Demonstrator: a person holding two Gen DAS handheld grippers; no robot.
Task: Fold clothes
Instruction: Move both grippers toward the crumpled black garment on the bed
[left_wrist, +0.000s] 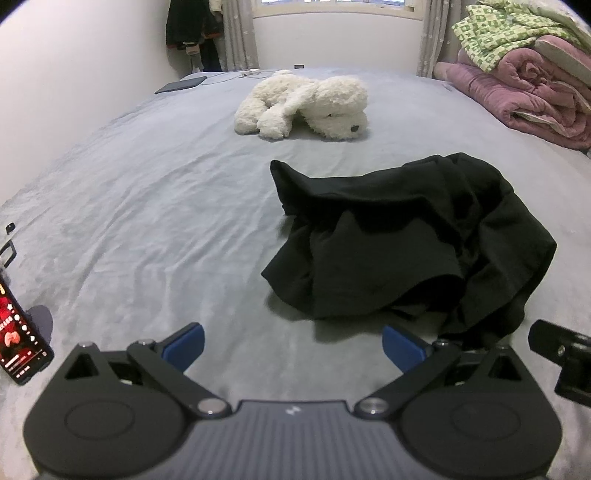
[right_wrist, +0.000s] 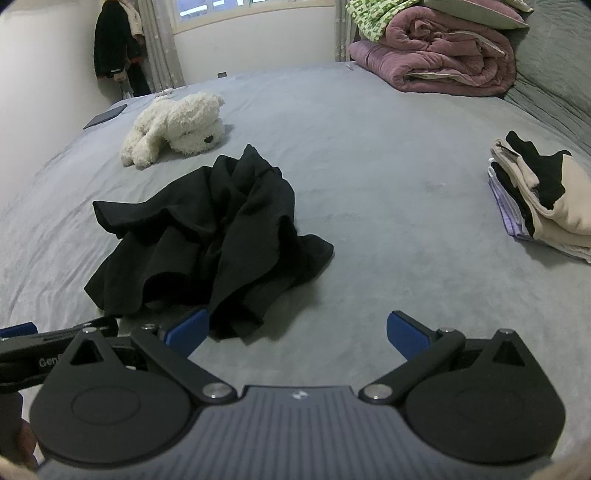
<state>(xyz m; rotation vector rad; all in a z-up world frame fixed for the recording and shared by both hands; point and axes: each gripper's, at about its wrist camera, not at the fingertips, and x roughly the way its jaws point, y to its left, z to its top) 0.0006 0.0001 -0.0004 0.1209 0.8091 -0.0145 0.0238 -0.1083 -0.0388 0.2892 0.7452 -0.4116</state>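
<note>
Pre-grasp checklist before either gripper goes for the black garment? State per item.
1. Left gripper open, nothing held: ok.
2. Right gripper open, nothing held: ok.
3. Black garment flat for folding: not ok, crumpled in a heap.
4. Hem or corner identifiable: cannot tell, folds hide the edges.
5. Bed bare around the garment: ok; plush dog and folded stack lie apart.

A wide bed (left_wrist: 147, 221) in a grey sheet fills the room, pale walls (left_wrist: 74, 92) at nine o'clock, a daylit window (right_wrist: 236, 7) with patterned curtains (right_wrist: 159, 48) at twelve, dark coats (right_wrist: 110, 44) hanging at eleven.
</note>
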